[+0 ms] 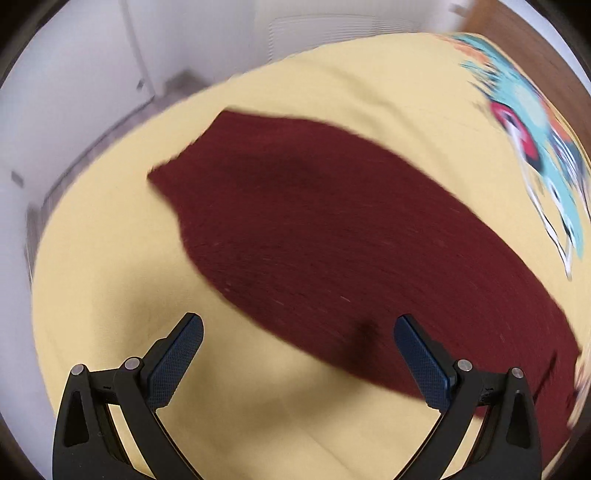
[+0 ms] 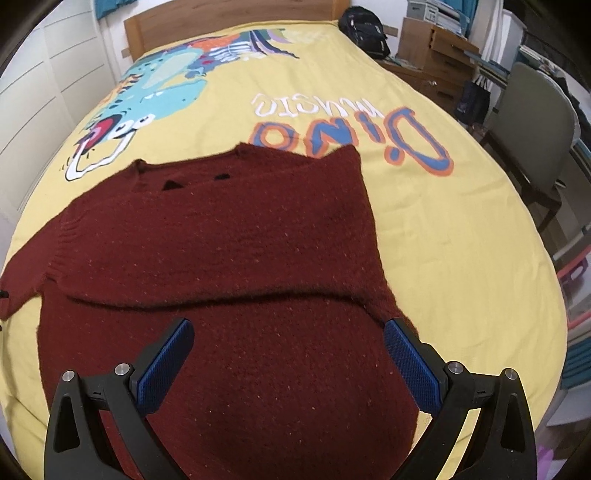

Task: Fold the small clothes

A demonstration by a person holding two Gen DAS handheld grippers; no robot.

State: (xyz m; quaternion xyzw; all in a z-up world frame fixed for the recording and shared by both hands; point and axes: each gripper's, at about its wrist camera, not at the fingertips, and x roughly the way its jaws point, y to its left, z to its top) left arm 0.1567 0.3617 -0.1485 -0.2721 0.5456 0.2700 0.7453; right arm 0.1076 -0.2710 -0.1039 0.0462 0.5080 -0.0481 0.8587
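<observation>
Yellow bedding with a cartoon dinosaur print point(image 2: 159, 85) and the word "Dino" point(image 2: 354, 140) covers the bed point(image 2: 461, 240), with a wooden headboard point(image 2: 229, 18) at the far end, a green chair point(image 2: 532, 122) off to the right and a black backpack point(image 2: 364, 31) beyond the far corner. A dark red knitted sweater point(image 2: 221, 240) lies flat on the bed straight ahead of the right claw point(image 2: 288, 362), its neckline at the far side; one sleeve is folded across the body, the other stretches out to the left. The right claw is spread wide above the sweater's lower part, holding nothing. The left claw point(image 1: 297, 354) is also wide open and empty, with the sweater point(image 1: 314, 229) ahead and to its right; that view is motion-blurred.
</observation>
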